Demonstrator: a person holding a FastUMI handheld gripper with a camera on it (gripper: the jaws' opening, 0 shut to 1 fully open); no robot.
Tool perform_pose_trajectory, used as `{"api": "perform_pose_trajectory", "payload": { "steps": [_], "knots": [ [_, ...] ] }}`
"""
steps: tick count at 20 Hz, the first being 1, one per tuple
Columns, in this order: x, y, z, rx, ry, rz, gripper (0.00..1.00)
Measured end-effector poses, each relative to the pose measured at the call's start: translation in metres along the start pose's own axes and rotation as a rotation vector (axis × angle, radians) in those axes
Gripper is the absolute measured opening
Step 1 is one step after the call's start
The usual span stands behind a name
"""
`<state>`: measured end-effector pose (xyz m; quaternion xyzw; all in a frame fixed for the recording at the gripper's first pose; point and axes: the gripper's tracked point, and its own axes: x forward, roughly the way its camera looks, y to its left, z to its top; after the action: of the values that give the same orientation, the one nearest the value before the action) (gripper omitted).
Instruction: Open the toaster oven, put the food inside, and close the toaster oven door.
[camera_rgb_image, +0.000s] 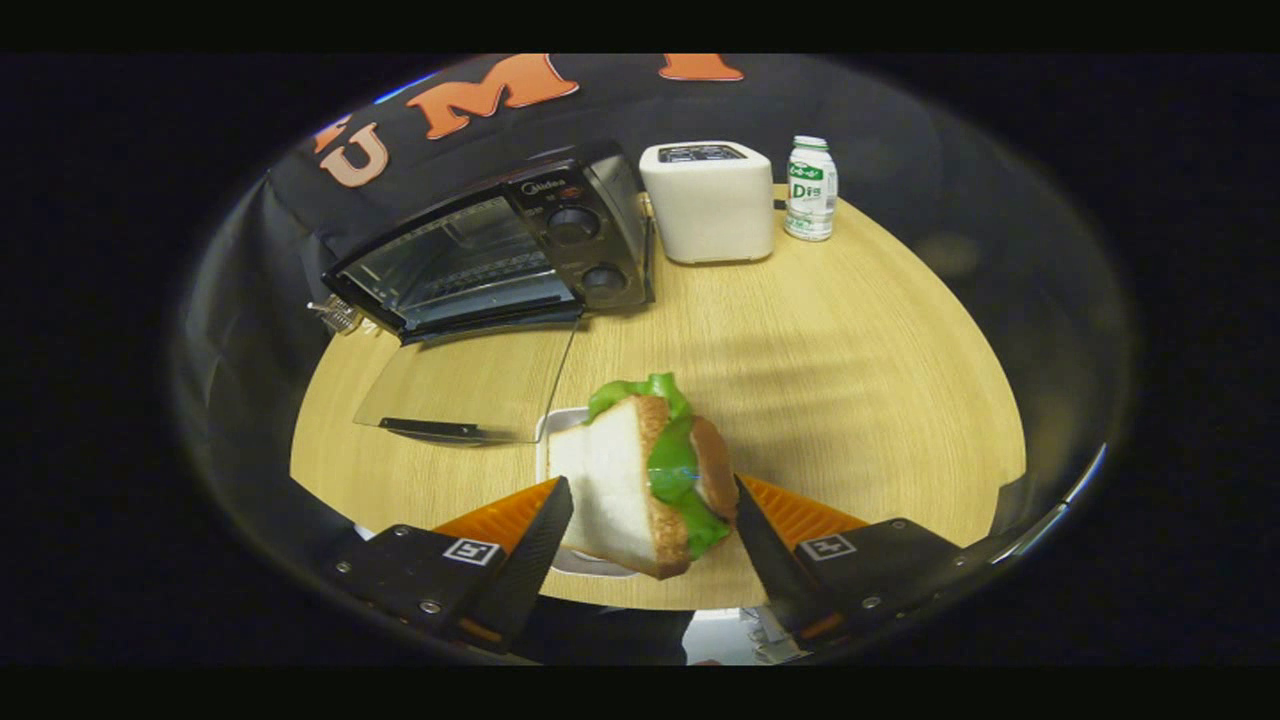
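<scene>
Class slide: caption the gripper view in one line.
Gripper shut on sandwich above plate, toaster oven door open beyond.

Pale wood-grain table (850, 330), glass oven door (470, 385)

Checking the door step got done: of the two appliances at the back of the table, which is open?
The black toaster oven: its glass door lies folded down flat. The white toaster beside it has no door. The hand-held gripper grips the sandwich.

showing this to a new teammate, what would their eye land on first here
First the sandwich, white bread with bright green lettuce, held between the gripper fingers just above a white plate. Next, beyond it on the wooden table, the black toaster oven with its glass door dropped open flat. Beside the oven stand a white toaster and a small bottle.
</scene>
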<state>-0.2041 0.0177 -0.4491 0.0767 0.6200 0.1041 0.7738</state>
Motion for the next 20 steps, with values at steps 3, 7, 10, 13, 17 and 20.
{"api": "perform_pose_trajectory", "payload": {
  "steps": [3, 7, 10, 13, 17, 20],
  "knots": [
    [-0.001, 0.0, 0.002, 0.091, -0.006, 0.063, 0.71],
    [-0.009, -0.007, 0.006, 0.229, -0.028, 0.115, 0.42],
    [-0.015, -0.017, 0.006, 0.306, -0.045, 0.122, 0.32],
    [-0.02, -0.017, 0.005, 0.344, -0.058, 0.15, 0.29],
    [-0.03, -0.013, 0.012, 0.422, -0.092, 0.207, 0.27],
    [-0.043, -0.011, 0.023, 0.478, -0.127, 0.264, 0.27]
  ]
}}
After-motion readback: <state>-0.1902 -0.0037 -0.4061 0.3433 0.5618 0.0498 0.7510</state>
